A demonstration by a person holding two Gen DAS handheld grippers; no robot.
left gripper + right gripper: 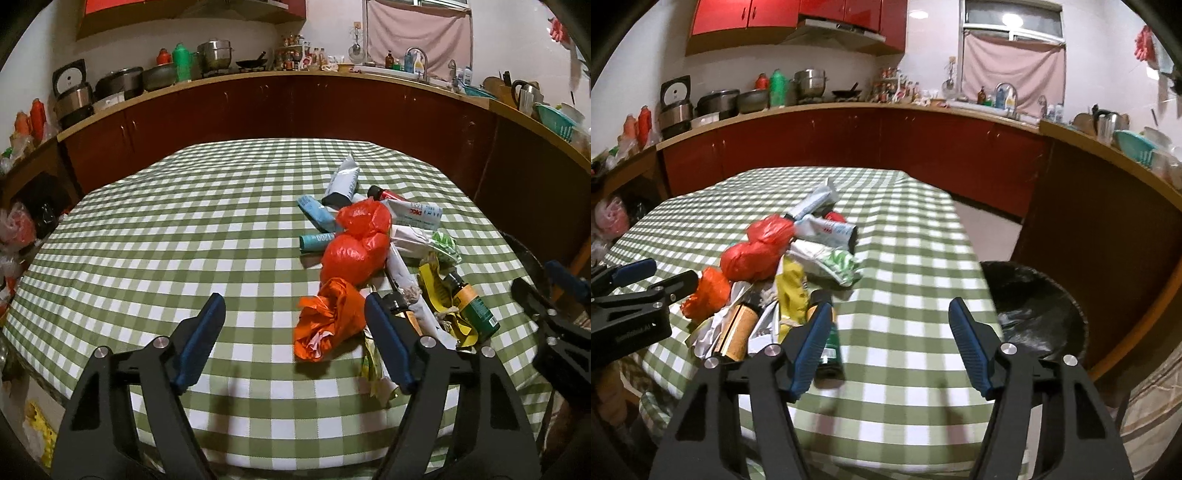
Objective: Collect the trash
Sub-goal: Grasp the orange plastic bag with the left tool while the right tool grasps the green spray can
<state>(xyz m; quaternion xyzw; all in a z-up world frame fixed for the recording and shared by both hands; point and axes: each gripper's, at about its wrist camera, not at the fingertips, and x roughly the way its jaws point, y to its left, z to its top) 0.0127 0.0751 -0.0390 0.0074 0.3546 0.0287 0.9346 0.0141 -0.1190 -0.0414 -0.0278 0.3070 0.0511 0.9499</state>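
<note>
Grippers first: the left gripper (pixel 295 317) hangs over the near part of the table (pixel 147 221) with its blue-padded jaws parted and nothing pressed between them. The crumpled orange bag (pixel 325 325) lies ahead, just inside its right-hand finger (pixel 388 343), not pinched. The right gripper (pixel 890 325) is likewise released, its jaws apart above bare green-and-white checked cloth; its left finger (pixel 809 350) stands in front of the dark green bottle (pixel 831 350), which lies on its side on the cloth (whether pad and bottle touch cannot be told).

The trash sits in one loose pile toward the right side of the table. Beyond the orange bag lies a knotted red plastic bag (pixel 358 243), with a teal tube (pixel 317 240) just beside it and a grey-and-white tube (pixel 343 181) further back. A yellow wrapper (pixel 792 288) and an amber bottle (pixel 737 328) lie among crumpled white paper at the near end of the pile, between the two grippers. A green-and-white wrapper (pixel 834 264) lies at the pile's right edge.

Off the table's right corner stands a bin lined with a black bag (pixel 1034 306), its mouth open.
</note>
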